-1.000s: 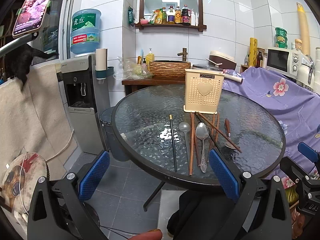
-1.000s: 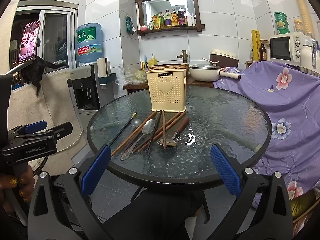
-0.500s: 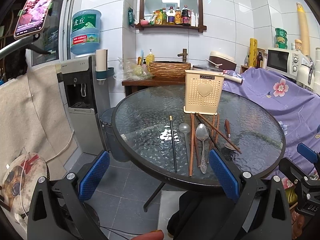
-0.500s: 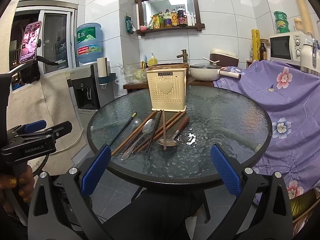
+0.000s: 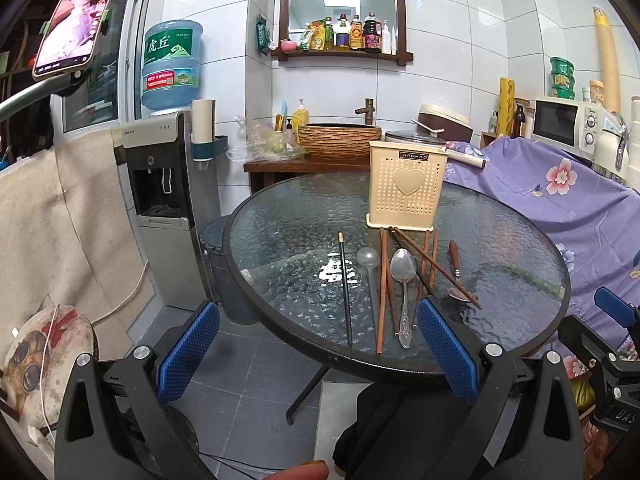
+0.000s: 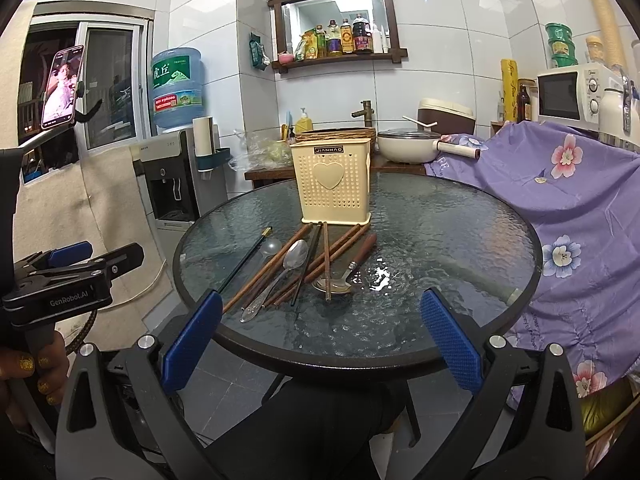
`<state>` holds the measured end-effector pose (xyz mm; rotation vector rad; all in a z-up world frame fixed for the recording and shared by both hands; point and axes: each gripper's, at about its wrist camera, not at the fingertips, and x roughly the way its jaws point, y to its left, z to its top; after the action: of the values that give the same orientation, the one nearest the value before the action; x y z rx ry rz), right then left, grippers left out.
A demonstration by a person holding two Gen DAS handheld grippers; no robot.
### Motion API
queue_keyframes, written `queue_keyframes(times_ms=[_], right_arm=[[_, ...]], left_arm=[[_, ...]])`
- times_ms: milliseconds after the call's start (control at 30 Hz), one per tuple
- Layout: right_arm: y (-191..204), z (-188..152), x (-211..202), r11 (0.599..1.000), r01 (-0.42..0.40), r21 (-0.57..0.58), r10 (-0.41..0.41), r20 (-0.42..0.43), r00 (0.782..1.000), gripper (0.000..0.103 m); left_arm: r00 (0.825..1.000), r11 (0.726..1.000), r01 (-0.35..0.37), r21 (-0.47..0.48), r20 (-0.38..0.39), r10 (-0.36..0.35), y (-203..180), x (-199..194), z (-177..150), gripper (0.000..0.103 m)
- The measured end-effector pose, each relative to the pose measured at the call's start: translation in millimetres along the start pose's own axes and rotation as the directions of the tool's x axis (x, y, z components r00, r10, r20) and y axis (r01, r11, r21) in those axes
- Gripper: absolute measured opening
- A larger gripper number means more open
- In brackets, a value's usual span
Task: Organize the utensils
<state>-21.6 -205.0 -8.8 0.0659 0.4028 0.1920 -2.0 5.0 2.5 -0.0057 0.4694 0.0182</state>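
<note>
Room: a white-tiled kitchen is surrounding a round glass table (image 5: 280,216), with a water dispenser (image 5: 160,184) standing to its left and a purple flowered cloth (image 5: 560,200) lying to its right.
Holder: a cream utensil holder (image 5: 406,184) with a heart on its front is standing upright near the table's middle.
Utensils: all are lying flat on the glass in front of the holder — a black chopstick (image 5: 345,284), a clear spoon (image 5: 370,264), brown chopsticks (image 5: 383,280), a metal spoon (image 5: 402,276) and a wooden-handled spoon (image 5: 455,268) under a crossing chopstick.
Left gripper (image 5: 316,348): its blue fingers are spread wide, holding nothing, hovering off the table's near edge.
Right gripper (image 6: 320,340): it is likewise gaping wide and empty, short of the utensils.
Hand (image 6: 28,376): it is gripping the left gripper's handle.
</note>
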Motion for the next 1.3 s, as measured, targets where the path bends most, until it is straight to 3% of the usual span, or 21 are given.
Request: queue_keyframes(times_ms=[1300], right_arm=[[0.7,-3.5,7.3,1.0,-0.003,0.002,0.003,-0.013,1.0,0.098]], left_arm=[[1.0,1.0,-0.019,0.004,0.001,0.019,-3.5,0.3,-0.3,0.097]])
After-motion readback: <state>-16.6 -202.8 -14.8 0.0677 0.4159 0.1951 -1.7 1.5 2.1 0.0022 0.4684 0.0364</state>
